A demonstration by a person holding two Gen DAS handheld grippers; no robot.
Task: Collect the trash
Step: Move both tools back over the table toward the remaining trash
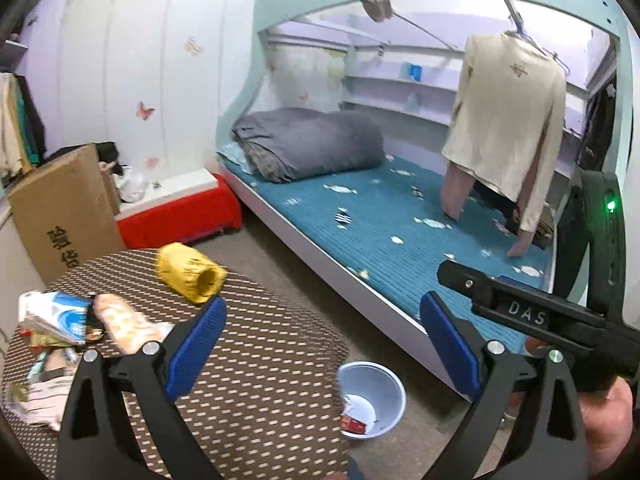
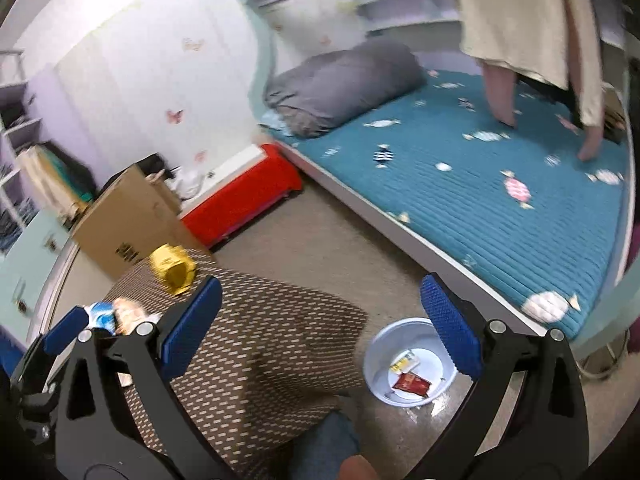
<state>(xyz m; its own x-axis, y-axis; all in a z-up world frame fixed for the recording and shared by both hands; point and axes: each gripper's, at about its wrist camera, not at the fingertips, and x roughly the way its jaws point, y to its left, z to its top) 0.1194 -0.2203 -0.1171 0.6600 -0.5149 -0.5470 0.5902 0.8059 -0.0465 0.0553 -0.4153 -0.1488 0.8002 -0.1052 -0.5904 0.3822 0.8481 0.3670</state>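
A brown dotted table (image 1: 260, 360) holds a yellow crumpled wrapper (image 1: 190, 276) at its far edge and a pile of wrappers and packets (image 1: 72, 328) at its left. A white bin (image 1: 372, 398) stands on the floor right of the table, with a red packet (image 2: 412, 385) and a yellow-white wrapper (image 2: 404, 361) inside. My left gripper (image 1: 324, 348) is open and empty above the table's right side. My right gripper (image 2: 320, 320) is open and empty, high above the table (image 2: 256, 344) and the bin (image 2: 380, 352). Its black body (image 1: 540, 316) shows at right in the left wrist view.
A bed with a teal mattress (image 1: 400, 216) and a grey folded quilt (image 1: 308, 142) fills the right side. A cream shirt (image 1: 508, 128) hangs over it. A cardboard box (image 1: 60, 216) and a red-covered bench (image 1: 180, 212) stand behind the table.
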